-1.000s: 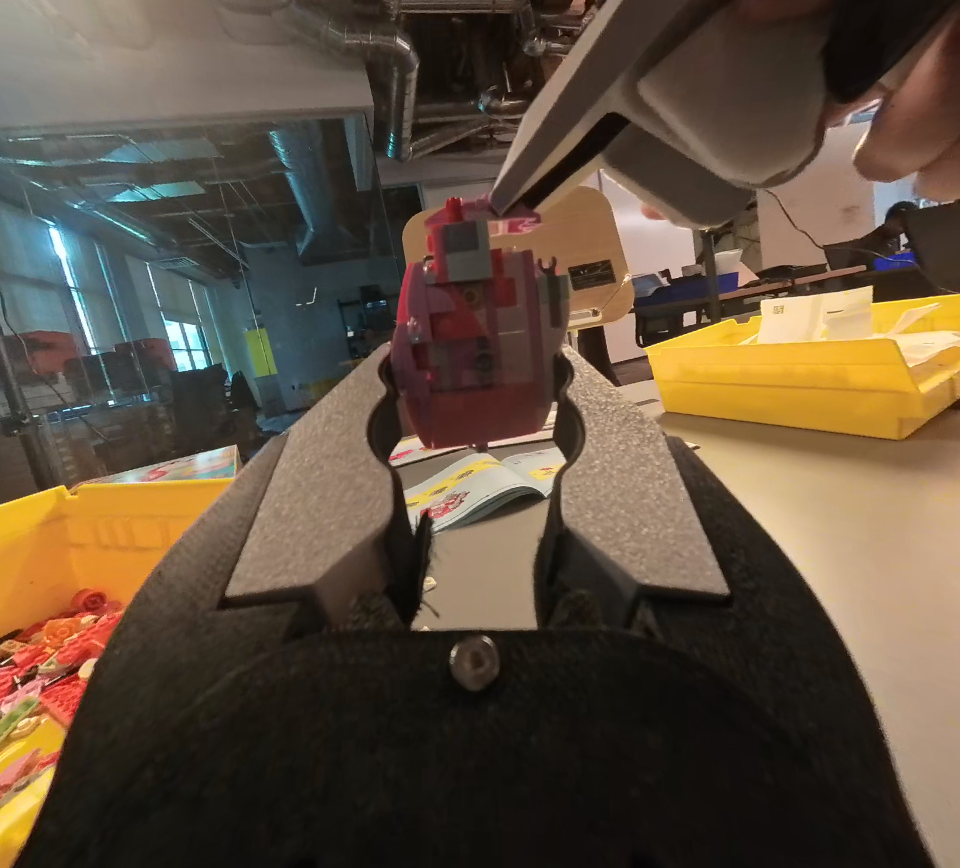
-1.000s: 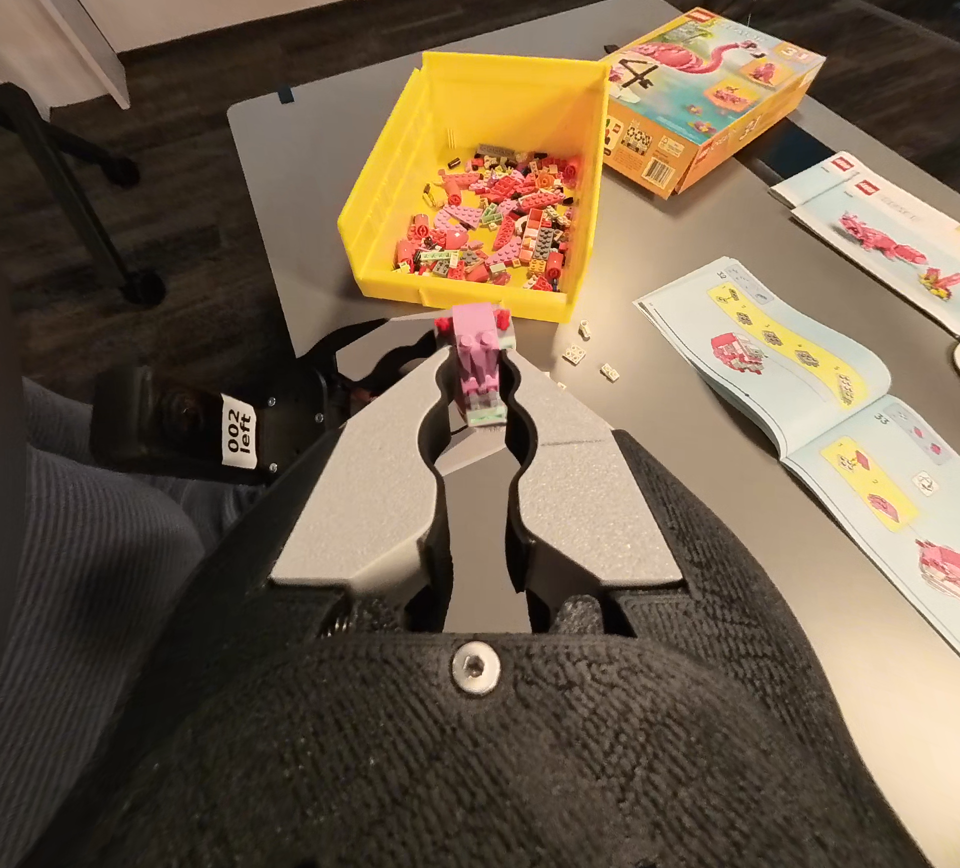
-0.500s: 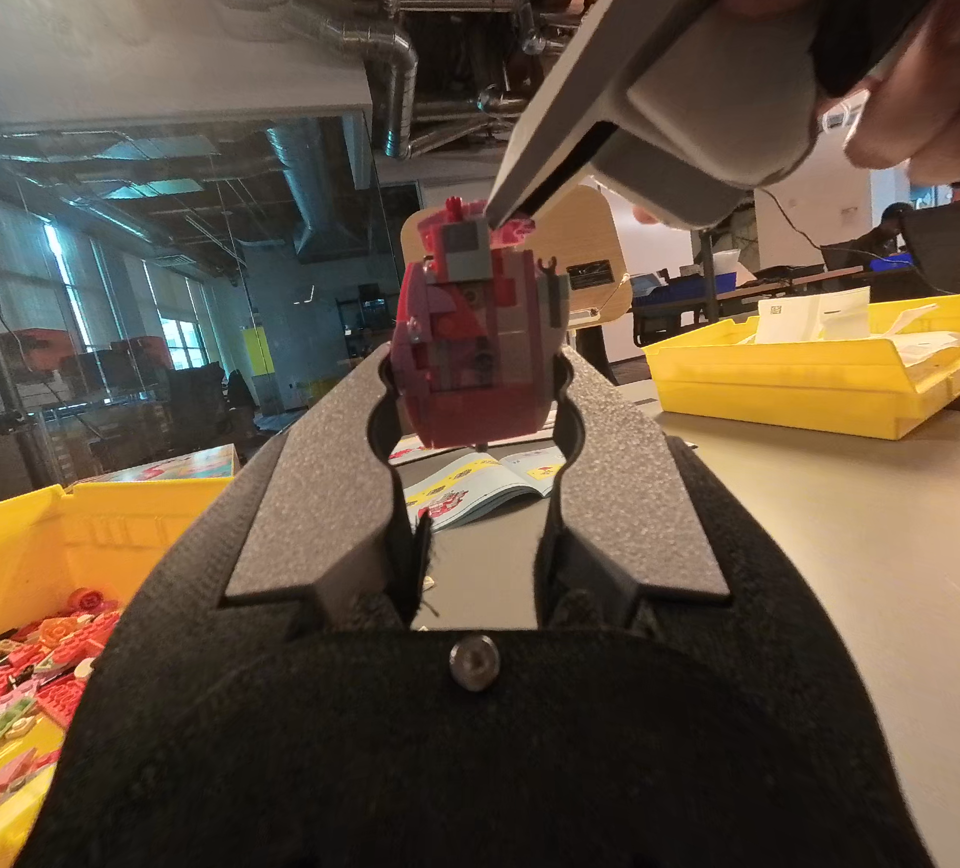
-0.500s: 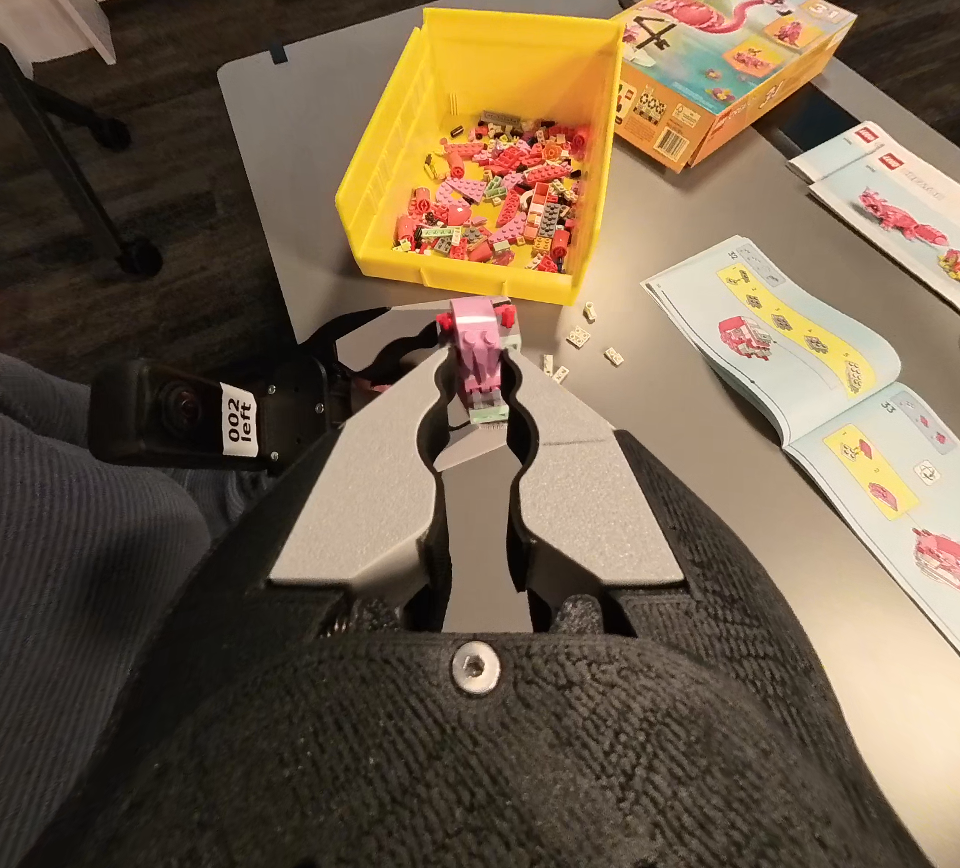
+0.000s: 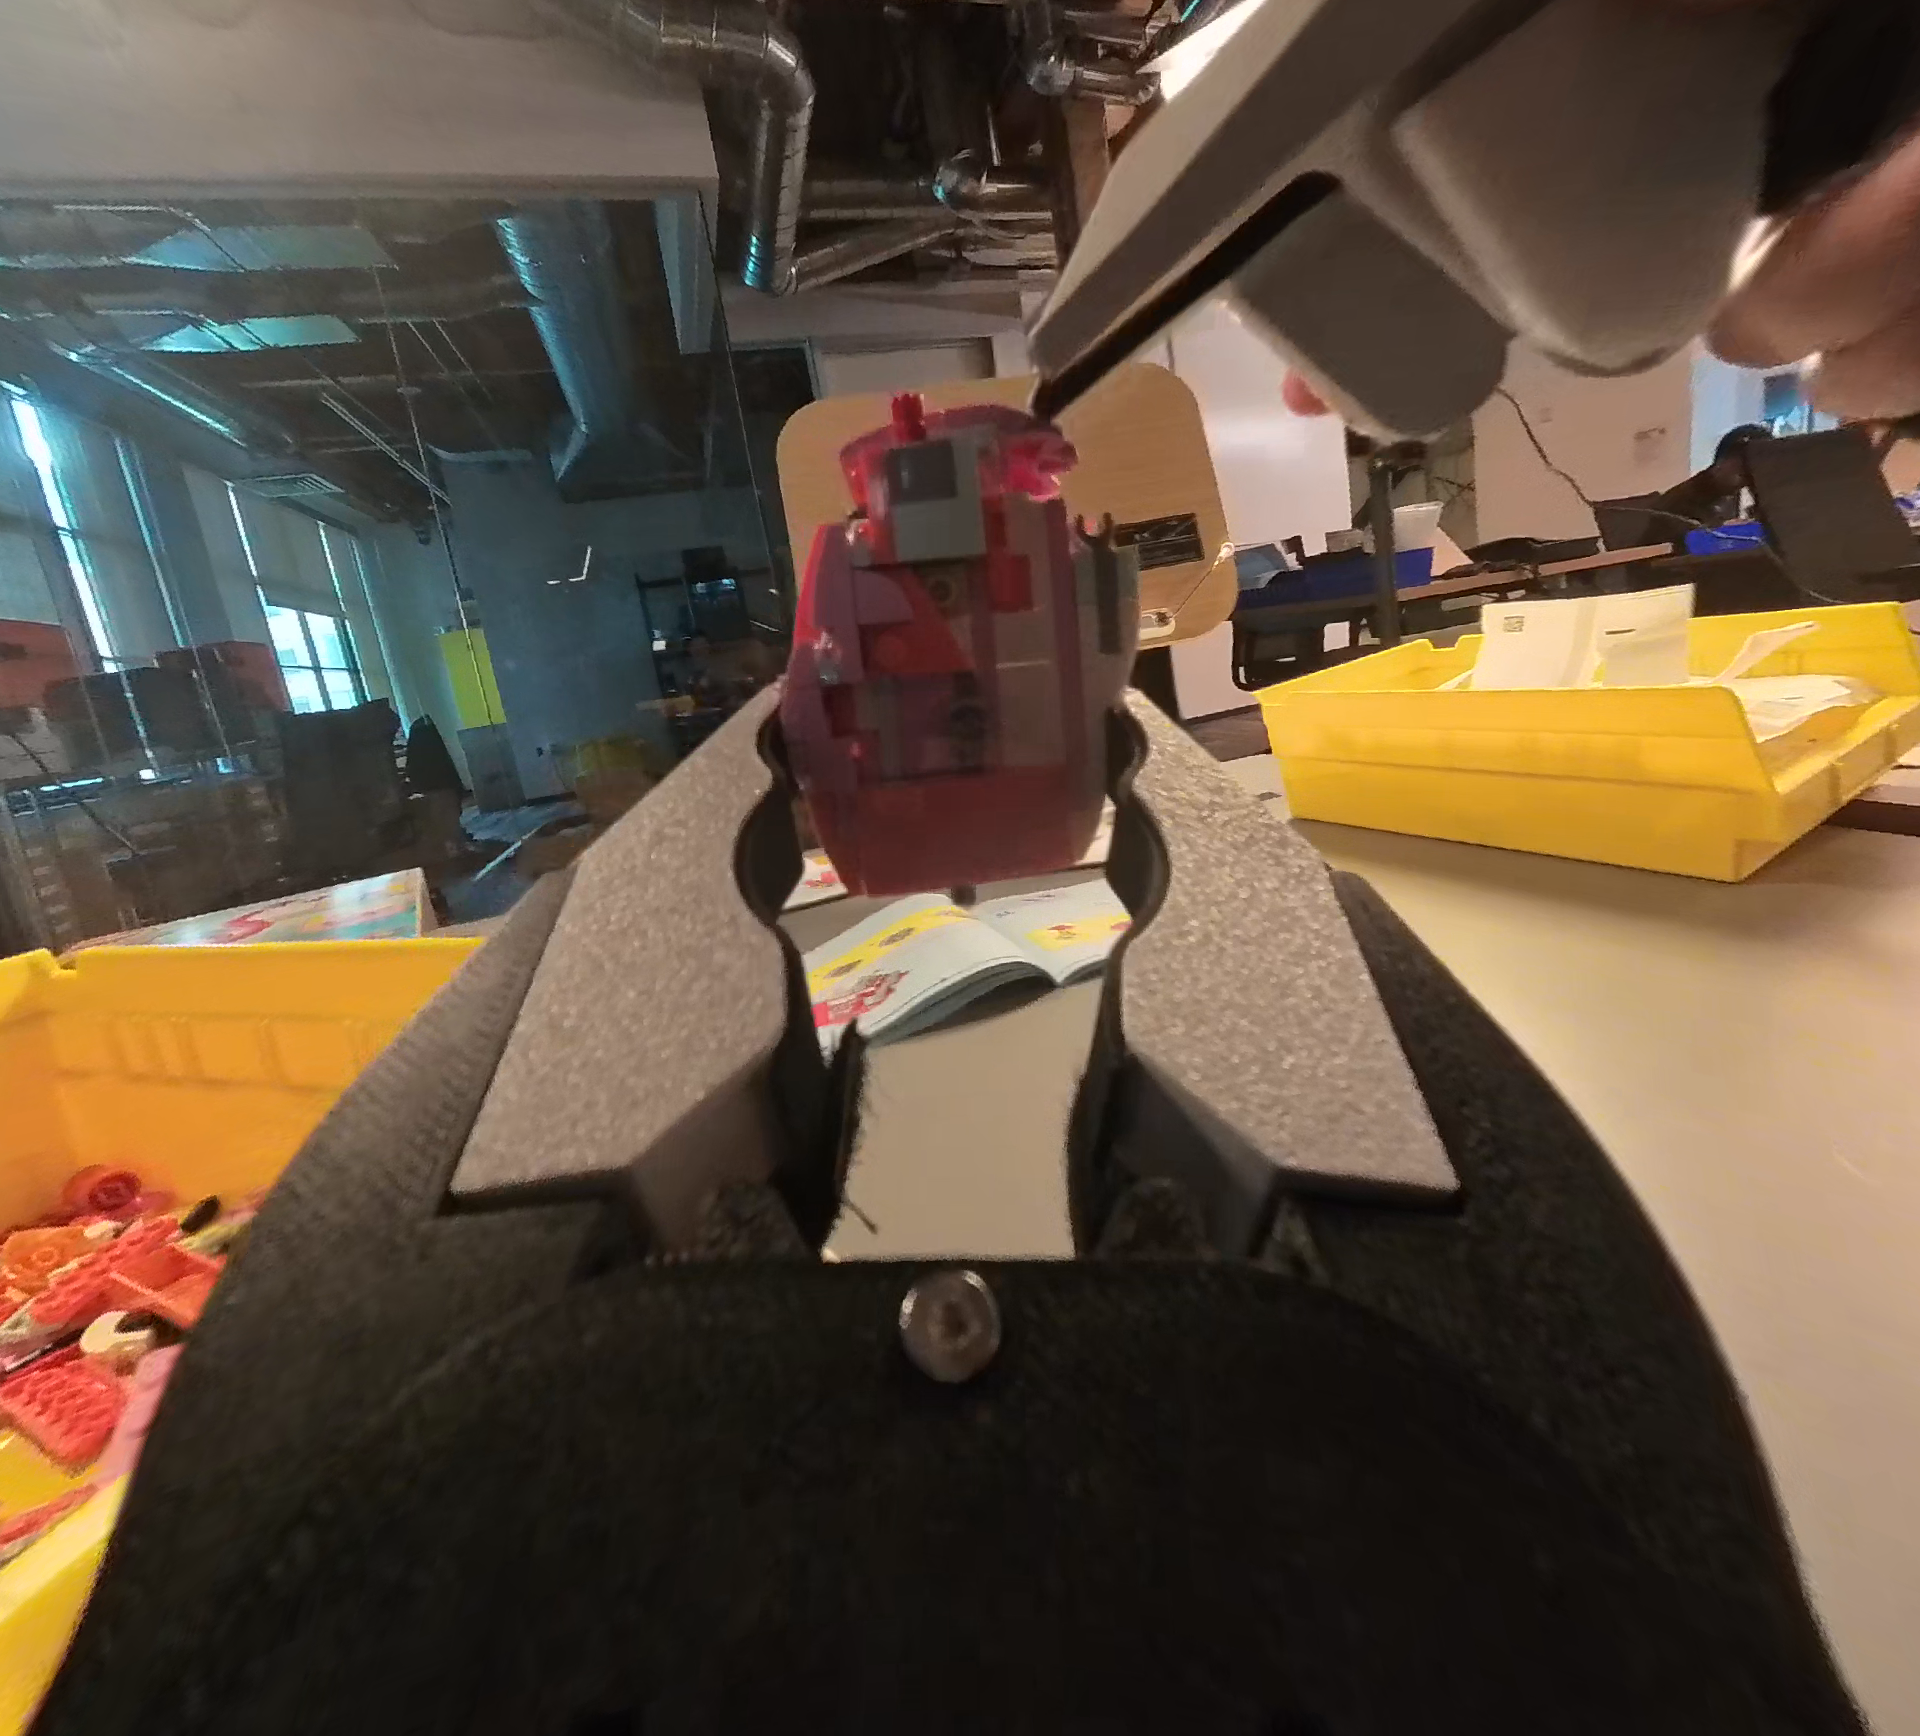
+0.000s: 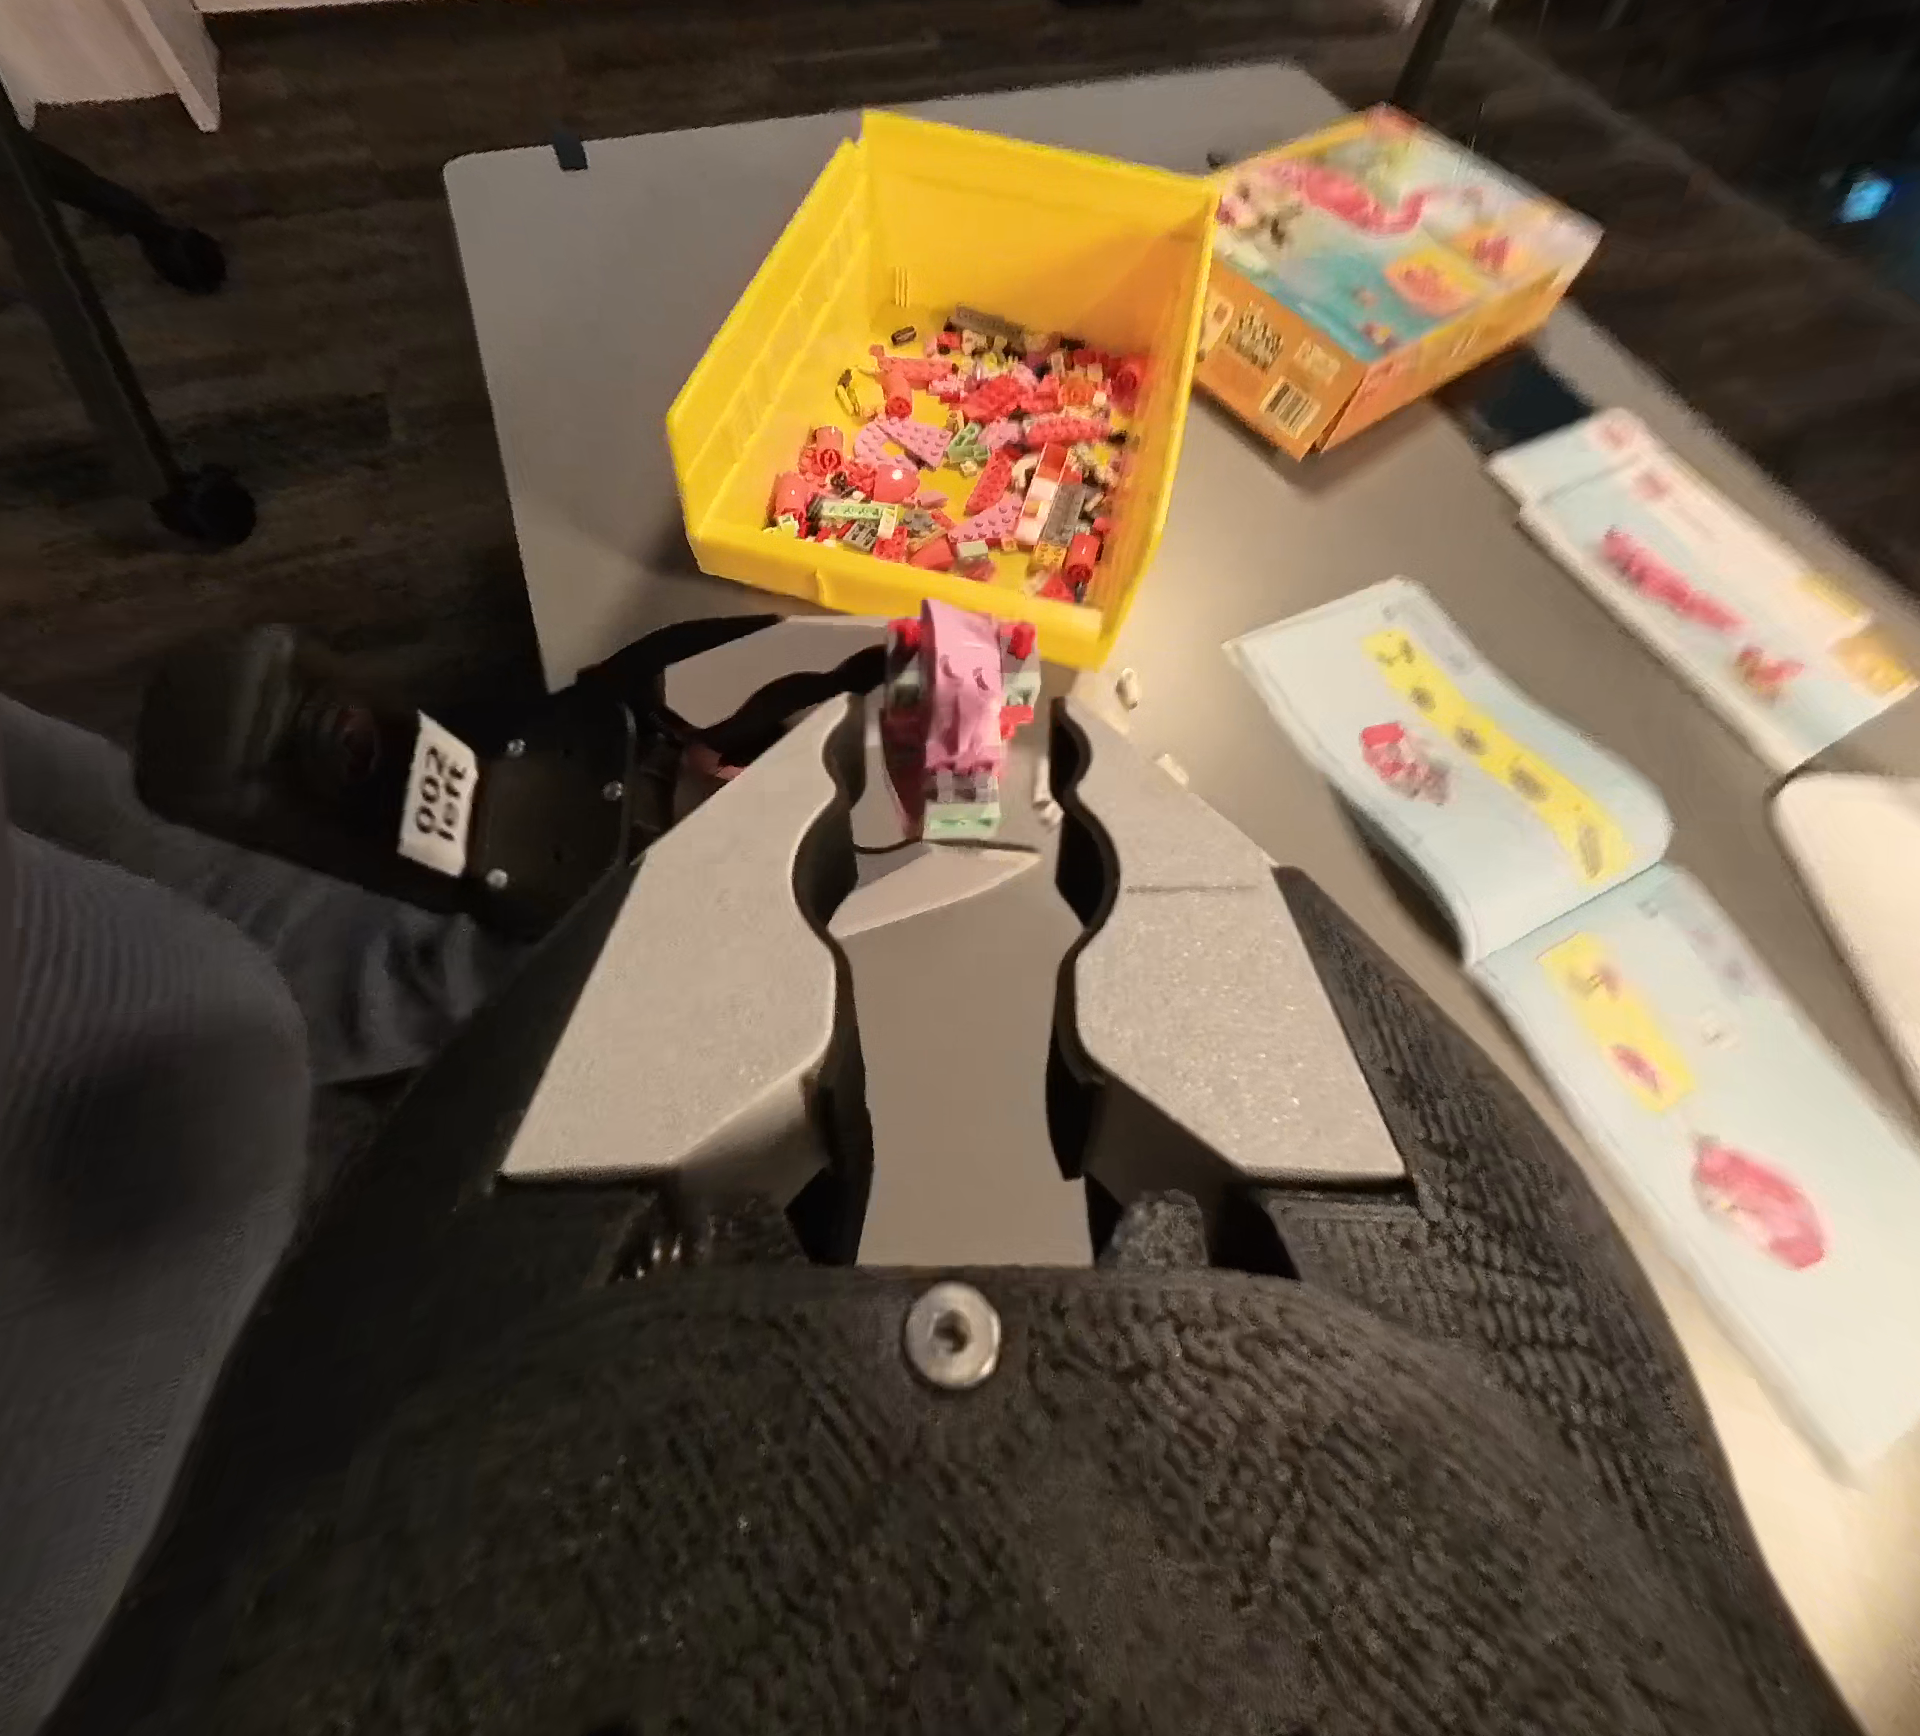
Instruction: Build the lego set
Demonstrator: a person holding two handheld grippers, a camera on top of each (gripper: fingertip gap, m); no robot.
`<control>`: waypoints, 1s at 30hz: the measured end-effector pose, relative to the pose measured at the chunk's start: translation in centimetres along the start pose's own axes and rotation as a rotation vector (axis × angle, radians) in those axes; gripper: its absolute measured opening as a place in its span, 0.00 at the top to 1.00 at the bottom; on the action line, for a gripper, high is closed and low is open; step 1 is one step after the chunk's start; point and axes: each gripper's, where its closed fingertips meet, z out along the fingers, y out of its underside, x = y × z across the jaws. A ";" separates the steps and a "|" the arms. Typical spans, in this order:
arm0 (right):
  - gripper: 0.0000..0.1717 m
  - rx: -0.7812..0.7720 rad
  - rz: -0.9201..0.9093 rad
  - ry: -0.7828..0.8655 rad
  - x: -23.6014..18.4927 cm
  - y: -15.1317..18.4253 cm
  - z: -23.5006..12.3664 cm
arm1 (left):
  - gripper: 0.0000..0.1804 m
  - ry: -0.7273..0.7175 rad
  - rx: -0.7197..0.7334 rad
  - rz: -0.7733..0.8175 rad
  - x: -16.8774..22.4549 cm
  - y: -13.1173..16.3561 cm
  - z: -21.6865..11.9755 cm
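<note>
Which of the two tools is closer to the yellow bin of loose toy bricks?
Left. The left tool sits just before the bin; the right tool is further back.

You cannot read the booklets (image 6: pixel 1507 782): motion blurs them. The yellow bin (image 5: pixel 156 1063) is cut by the left edge.

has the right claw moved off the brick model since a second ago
Yes. The right claw has opened and drawn back from the pink brick model, which the left claw grips. Against the wooden board behind, its tip sits higher and further right.
</note>
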 end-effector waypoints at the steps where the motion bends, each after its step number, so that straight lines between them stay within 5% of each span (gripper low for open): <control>1: 0.77 0.037 -0.075 0.016 0.0 -0.3 -0.3 | 0.69 0.008 -0.003 -0.010 0.1 0.1 0.0; 4: 0.70 0.104 -0.418 0.083 -0.9 -0.3 -0.9 | 0.69 0.054 -0.026 -0.053 0.5 0.5 0.3; 8: 0.76 0.011 -0.807 0.279 -0.3 1.3 -0.6 | 0.69 0.129 -0.037 -0.122 1.3 0.8 0.4; 11: 0.88 0.046 -0.811 0.324 0.1 1.0 -0.9 | 0.69 0.165 -0.050 -0.160 1.7 1.0 0.5; 16: 0.92 0.020 -0.795 0.326 0.7 1.2 -1.0 | 0.68 0.206 -0.061 -0.188 2.3 1.2 0.5; 30: 0.88 -0.073 -0.882 0.274 0.4 2.2 -0.6 | 0.68 0.249 -0.072 -0.199 2.9 1.3 0.5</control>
